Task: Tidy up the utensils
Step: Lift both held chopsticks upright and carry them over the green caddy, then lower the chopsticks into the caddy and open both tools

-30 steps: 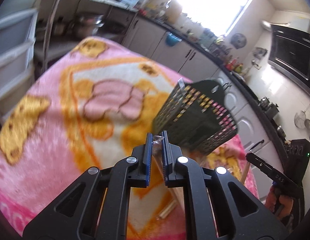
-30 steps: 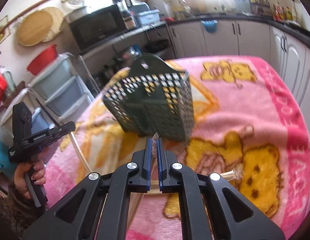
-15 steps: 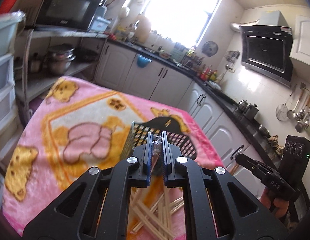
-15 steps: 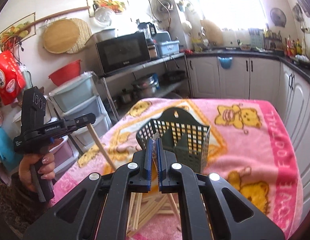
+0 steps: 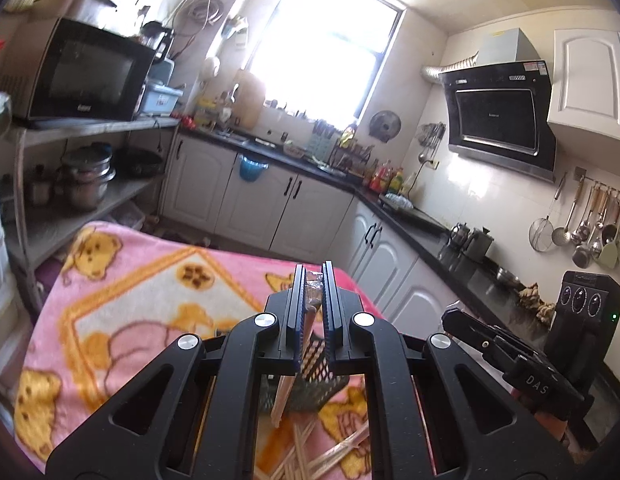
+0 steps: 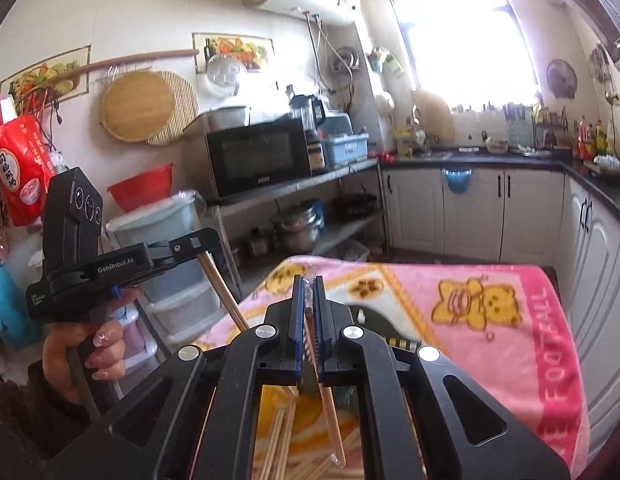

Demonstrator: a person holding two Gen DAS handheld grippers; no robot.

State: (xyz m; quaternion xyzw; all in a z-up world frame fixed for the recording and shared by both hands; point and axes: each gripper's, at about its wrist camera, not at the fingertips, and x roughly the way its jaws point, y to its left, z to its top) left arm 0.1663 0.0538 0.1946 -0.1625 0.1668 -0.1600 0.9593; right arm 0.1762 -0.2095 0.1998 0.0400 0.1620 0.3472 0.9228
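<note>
My left gripper [image 5: 313, 280] is shut on a wrapped pair of wooden chopsticks [image 5: 287, 384] that hangs down below the jaws. My right gripper [image 6: 307, 286] is shut on another wrapped pair of chopsticks [image 6: 332, 416], also hanging down. Both are raised above the table. The dark perforated utensil basket [image 5: 310, 376] sits below the left gripper, mostly hidden by it; in the right wrist view only its rim [image 6: 398, 342] shows. Several loose chopsticks [image 5: 322, 456] lie on the pink blanket in front of the basket, and they also show in the right wrist view [image 6: 277, 440].
The table is covered by a pink bear-print blanket [image 5: 121, 304]. White kitchen cabinets [image 5: 269, 208] and a dark counter run behind and right. A shelf with a microwave [image 6: 257, 156] and plastic drawers [image 6: 169, 280] stands left. The other gripper shows at each view's edge [image 6: 121, 264].
Both grippers have risen and tilted upward with their chopsticks. The basket has dropped from the middle of the views to below the jaws. More of the kitchen walls shows now.
</note>
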